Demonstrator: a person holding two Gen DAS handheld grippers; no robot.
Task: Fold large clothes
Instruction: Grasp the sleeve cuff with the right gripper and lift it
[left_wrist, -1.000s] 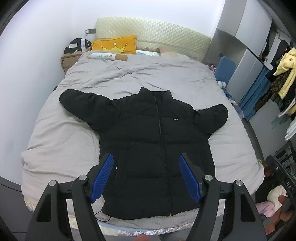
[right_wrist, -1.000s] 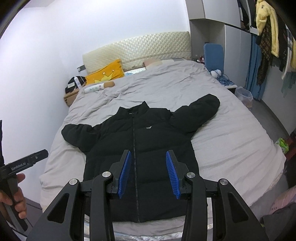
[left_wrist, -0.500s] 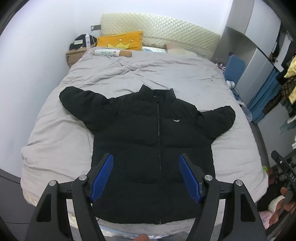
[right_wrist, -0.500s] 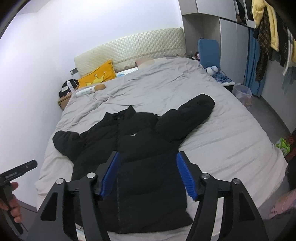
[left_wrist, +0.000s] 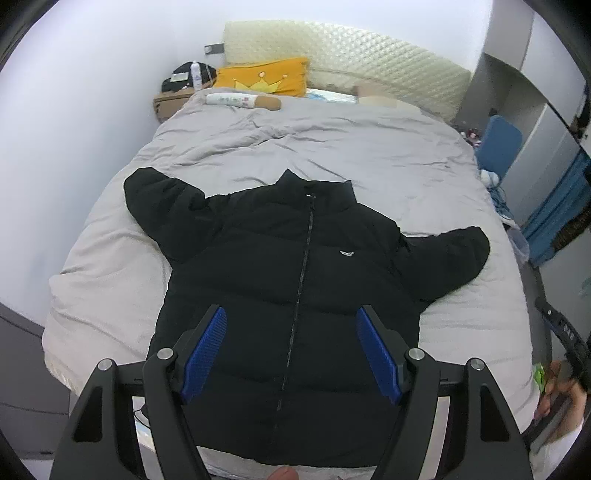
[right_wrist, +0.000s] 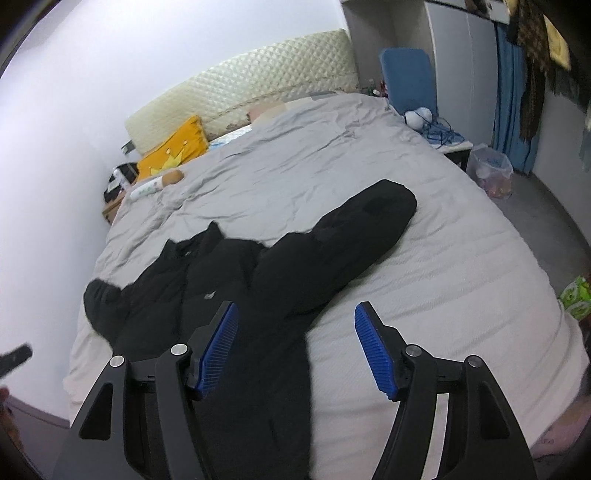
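A black puffer jacket (left_wrist: 295, 280) lies flat and zipped on the grey bed (left_wrist: 332, 155), both sleeves spread outward. My left gripper (left_wrist: 291, 350) is open and empty, held above the jacket's lower front. In the right wrist view the jacket (right_wrist: 258, 288) lies to the left, its right sleeve (right_wrist: 354, 229) reaching up toward the middle of the bed (right_wrist: 443, 295). My right gripper (right_wrist: 295, 347) is open and empty, above the jacket's right side near that sleeve.
A yellow crown pillow (left_wrist: 262, 77), a doll (left_wrist: 243, 100) and a quilted headboard (left_wrist: 369, 62) are at the bed's head. A cardboard box (left_wrist: 173, 105) stands at the left. A blue chair (right_wrist: 410, 81), bin (right_wrist: 493, 173) and hanging clothes (right_wrist: 532, 74) are at the right.
My right gripper opened wider and moved right, toward the jacket's right sleeve. My left gripper shifted a little left, staying open over the jacket's hem.
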